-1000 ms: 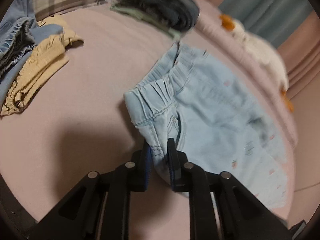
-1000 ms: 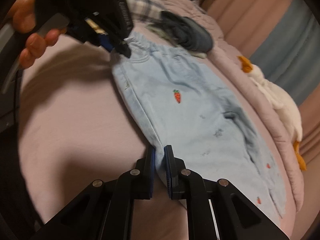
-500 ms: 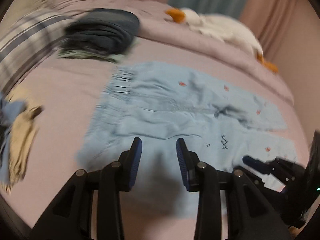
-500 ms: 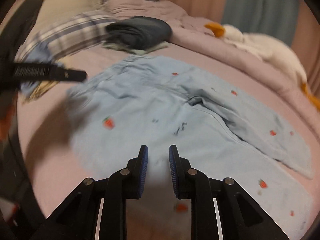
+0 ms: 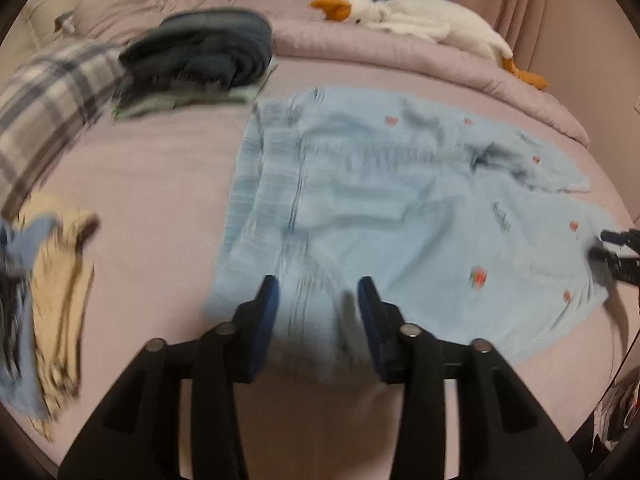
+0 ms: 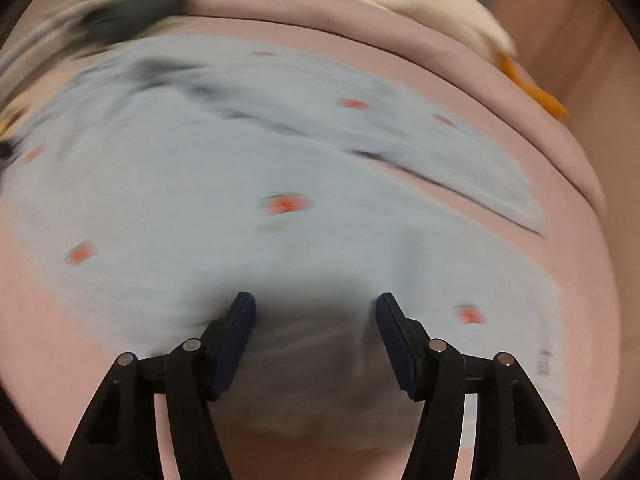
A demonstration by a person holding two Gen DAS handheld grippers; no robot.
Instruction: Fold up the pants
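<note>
Light blue pants (image 5: 360,208) with small red motifs lie spread flat on the pink bed (image 5: 152,184), waistband to the left and legs to the right. My left gripper (image 5: 318,300) hovers over the near waist edge; its jaws are opening, with cloth lying between the blue pads but not pinched. At the right edge of the left wrist view, my right gripper (image 5: 612,248) sits by the leg ends. In the blurred right wrist view, the right gripper (image 6: 316,304) is over the near leg of the pants (image 6: 240,160), its jaws opening wide with loose cloth between them, not gripped.
A stack of folded dark clothes (image 5: 200,52) sits behind the waistband, beside a plaid cloth (image 5: 48,92). A heap of yellow and blue garments (image 5: 52,288) lies at the left. A white goose plush (image 5: 420,20) rests on the rolled pink duvet (image 5: 400,60) at the back.
Both grippers have let go of the pants, which went from hanging folded to lying spread flat. Both jaws have widened, and the right gripper has swept right along the leg.
</note>
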